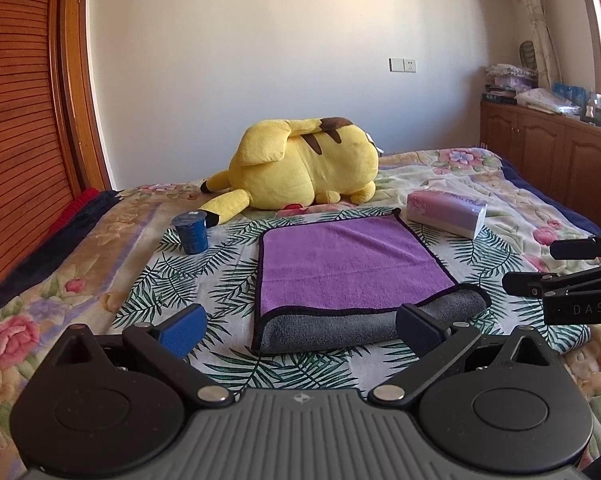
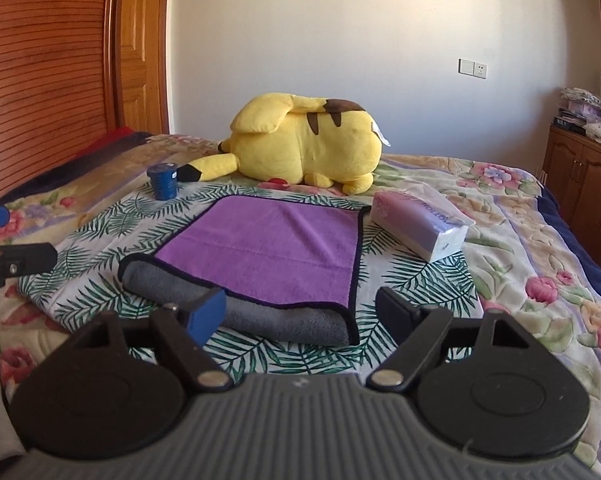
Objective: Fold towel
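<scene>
Purple towel (image 1: 340,264) w/ grey underside lies on the leaf-print cloth (image 1: 204,280) on the bed, near edge rolled up. Left gripper (image 1: 300,330) and right gripper (image 2: 300,312) both spread wide just in front of it, holding nothing. Pikachu plush (image 1: 304,164), blue cup (image 1: 191,233) & tissue pack (image 1: 446,214) sit behind.

Purple towel (image 1: 344,264) flat on bed, near edge rolled showing grey

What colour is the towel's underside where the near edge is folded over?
Grey, with black edging; the top face of the towel is purple. Clearest in the right wrist view.
</scene>
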Available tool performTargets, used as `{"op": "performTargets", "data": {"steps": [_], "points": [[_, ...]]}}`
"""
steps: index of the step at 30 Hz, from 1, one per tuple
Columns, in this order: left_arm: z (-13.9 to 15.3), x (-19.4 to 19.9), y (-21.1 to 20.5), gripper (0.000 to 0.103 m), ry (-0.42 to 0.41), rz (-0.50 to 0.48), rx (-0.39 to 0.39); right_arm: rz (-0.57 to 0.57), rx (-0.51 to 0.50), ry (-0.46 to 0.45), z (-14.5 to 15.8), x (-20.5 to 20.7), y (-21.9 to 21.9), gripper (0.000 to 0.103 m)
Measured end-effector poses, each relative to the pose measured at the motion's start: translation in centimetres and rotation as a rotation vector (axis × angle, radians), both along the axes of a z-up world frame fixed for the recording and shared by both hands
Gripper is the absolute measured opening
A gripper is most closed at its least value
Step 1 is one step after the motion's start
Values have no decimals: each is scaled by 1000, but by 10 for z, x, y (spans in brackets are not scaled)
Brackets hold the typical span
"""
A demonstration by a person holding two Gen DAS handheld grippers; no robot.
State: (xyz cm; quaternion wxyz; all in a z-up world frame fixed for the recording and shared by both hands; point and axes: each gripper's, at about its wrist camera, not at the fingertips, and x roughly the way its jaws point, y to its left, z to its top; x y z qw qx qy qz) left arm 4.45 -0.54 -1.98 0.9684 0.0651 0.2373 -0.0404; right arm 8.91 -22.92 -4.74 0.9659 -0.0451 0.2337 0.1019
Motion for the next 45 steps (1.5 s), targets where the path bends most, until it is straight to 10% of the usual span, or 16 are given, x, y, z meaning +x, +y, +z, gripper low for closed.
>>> {"op": "performTargets", "data": {"steps": [45], "points": [[-48,117,41,55,227,-27,-9,53,15,231,-40,94,-16,68]]}}
